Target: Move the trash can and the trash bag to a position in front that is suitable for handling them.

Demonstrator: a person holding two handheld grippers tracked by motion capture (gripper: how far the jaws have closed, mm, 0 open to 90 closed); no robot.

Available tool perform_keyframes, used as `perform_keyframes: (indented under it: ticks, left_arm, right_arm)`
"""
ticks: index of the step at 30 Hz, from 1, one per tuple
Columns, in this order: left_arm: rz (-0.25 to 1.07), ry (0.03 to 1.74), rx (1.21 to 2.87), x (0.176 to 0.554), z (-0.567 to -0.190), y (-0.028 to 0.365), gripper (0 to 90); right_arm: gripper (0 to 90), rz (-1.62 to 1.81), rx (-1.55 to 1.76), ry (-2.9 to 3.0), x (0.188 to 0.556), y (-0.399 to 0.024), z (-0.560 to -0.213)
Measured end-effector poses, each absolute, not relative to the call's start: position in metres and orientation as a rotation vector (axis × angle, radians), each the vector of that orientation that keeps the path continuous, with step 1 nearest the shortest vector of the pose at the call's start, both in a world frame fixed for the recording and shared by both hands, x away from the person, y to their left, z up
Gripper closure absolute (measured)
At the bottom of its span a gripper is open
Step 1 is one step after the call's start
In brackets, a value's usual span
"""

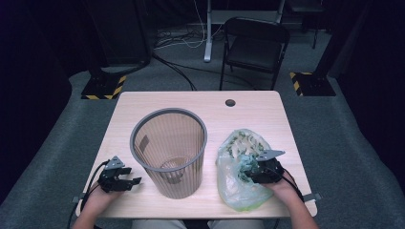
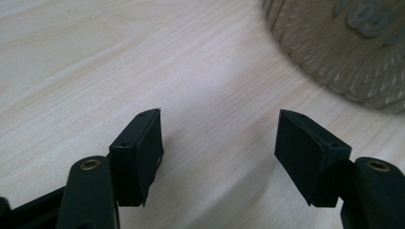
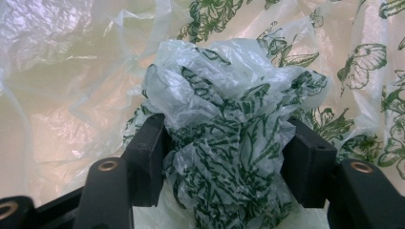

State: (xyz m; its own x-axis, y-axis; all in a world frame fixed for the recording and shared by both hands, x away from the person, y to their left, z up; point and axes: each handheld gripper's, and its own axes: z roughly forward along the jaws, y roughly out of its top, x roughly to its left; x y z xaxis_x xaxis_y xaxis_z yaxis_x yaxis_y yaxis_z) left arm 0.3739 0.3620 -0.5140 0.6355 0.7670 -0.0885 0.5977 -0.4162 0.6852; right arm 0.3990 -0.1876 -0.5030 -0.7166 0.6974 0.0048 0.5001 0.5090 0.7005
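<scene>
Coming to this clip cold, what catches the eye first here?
The tall grey mesh wastebasket stands upright in the middle of the wooden table. To its right lies a crumpled clear plastic bag printed with green leaves and butterflies, a bunched wad of it pinched in the right gripper. The left gripper hovers open over bare wood beside the basket.

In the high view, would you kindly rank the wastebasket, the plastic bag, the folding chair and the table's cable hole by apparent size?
1. wastebasket
2. plastic bag, slightly smaller
3. folding chair, though it stands farther from the camera, so its true size is unsure
4. cable hole
</scene>
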Motion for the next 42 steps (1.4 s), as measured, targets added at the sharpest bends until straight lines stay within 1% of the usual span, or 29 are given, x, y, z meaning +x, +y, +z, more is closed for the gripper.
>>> perform_keyframes:
  ticks: [3, 8, 11, 17, 21, 29, 31, 33, 38, 39, 42]
  left_arm:
    - [0.281, 1.042, 2.141, 0.374, -0.512, 0.36, 33.6]
    - [0.281, 1.045, 2.136, 0.372, -0.509, 0.36, 33.5]
    - [0.275, 1.059, 2.081, 0.37, -0.503, 0.362, 33.6]
    - [0.29, 1.047, 1.965, 0.366, -0.482, 0.364, 33.0]
    - [0.295, 1.025, 1.932, 0.363, -0.47, 0.365, 33.0]
    - [0.333, 1.022, 1.884, 0.362, -0.446, 0.369, 31.9]
    - [0.341, 1.013, 1.866, 0.361, -0.435, 0.371, 31.9]
    - [0.348, 1.009, 1.865, 0.361, -0.431, 0.371, 31.8]
    - [0.379, 0.976, 1.889, 0.36, -0.405, 0.369, 31.3]
    - [0.379, 0.976, 1.889, 0.36, -0.405, 0.369, 31.3]
    - [0.394, 0.96, 1.87, 0.359, -0.388, 0.371, 31.3]
  right_arm:
    - [39.6, 1.014, 1.031, 2.47, 0.396, -0.195, -0.503]
    - [39.7, 0.995, 1.037, 2.473, 0.393, -0.205, -0.502]
    - [39.7, 0.961, 1.041, 2.462, 0.393, -0.212, -0.501]
    - [39.6, 1.008, 1.106, 2.436, 0.396, -0.22, -0.504]
    - [39.3, 1.008, 1.105, 2.429, 0.396, -0.22, -0.504]
    - [38.9, 1.013, 1.119, 2.426, 0.396, -0.22, -0.506]
    - [38.8, 1.019, 1.123, 2.426, 0.396, -0.22, -0.507]
    - [38.8, 1.018, 1.125, 2.427, 0.396, -0.221, -0.507]
    - [38.7, 1.018, 1.129, 2.426, 0.396, -0.22, -0.507]
    - [38.7, 1.017, 1.127, 2.426, 0.396, -0.22, -0.507]
    - [38.6, 1.021, 1.132, 2.425, 0.396, -0.221, -0.507]
